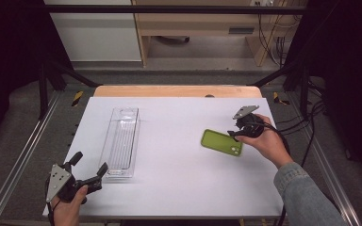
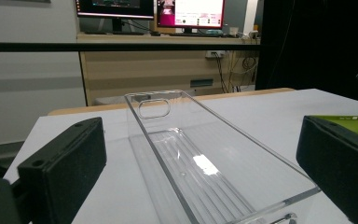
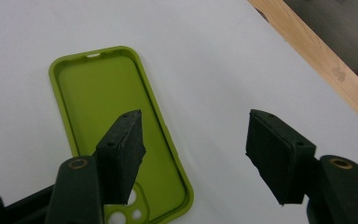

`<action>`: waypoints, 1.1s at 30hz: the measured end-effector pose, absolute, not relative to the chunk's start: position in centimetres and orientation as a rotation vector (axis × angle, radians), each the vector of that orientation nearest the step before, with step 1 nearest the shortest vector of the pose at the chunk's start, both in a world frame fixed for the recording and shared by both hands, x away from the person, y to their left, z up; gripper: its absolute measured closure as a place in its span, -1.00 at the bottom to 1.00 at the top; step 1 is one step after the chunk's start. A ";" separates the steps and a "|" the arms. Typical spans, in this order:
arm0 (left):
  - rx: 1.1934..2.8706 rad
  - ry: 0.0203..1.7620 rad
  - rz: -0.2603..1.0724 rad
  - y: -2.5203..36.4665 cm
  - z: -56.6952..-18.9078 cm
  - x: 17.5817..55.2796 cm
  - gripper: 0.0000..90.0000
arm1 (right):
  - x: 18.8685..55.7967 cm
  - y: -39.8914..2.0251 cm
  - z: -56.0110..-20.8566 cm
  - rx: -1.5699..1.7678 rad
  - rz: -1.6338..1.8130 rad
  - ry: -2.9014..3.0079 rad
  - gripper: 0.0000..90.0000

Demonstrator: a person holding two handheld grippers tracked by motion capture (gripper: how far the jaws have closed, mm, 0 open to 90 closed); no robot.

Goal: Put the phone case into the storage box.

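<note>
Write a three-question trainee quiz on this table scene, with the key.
1. True or false: the green phone case lies inside the clear bin.
2. Which gripper is at the phone case? A) left gripper B) right gripper C) both
3. In the right gripper view, which side of the case faces up?

Key:
1. False. It lies flat on the white table, apart from the empty bin.
2. B. Its jaws stand apart over the case's edge, one jaw over the case and the other over bare table, not pressing on it.
3. The hollow inner side, with the camera cutouts nearest the gripper.
</note>
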State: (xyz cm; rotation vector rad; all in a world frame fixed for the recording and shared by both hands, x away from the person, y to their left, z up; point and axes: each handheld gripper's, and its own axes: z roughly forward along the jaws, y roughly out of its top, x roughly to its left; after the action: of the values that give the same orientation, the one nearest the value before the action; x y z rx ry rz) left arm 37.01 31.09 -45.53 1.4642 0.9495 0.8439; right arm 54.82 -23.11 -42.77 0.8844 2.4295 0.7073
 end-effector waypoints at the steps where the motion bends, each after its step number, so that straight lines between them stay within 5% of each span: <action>1: 1.465 0.949 0.844 31.1 -45.5 37.0 -0.98 | 54.8 -23.1 -42.8 0.887 0.705 2.429 -0.17; 33: 1.487 0.953 0.840 30.8 -45.7 37.3 -0.97 | 55.7 -24.5 -45.7 0.920 0.666 2.540 0.26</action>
State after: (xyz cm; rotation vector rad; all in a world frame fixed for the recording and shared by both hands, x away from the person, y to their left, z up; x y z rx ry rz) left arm 37.27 30.83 -45.65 1.4866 0.9534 0.8396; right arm 55.71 -24.48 -45.70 0.9199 2.5400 0.6660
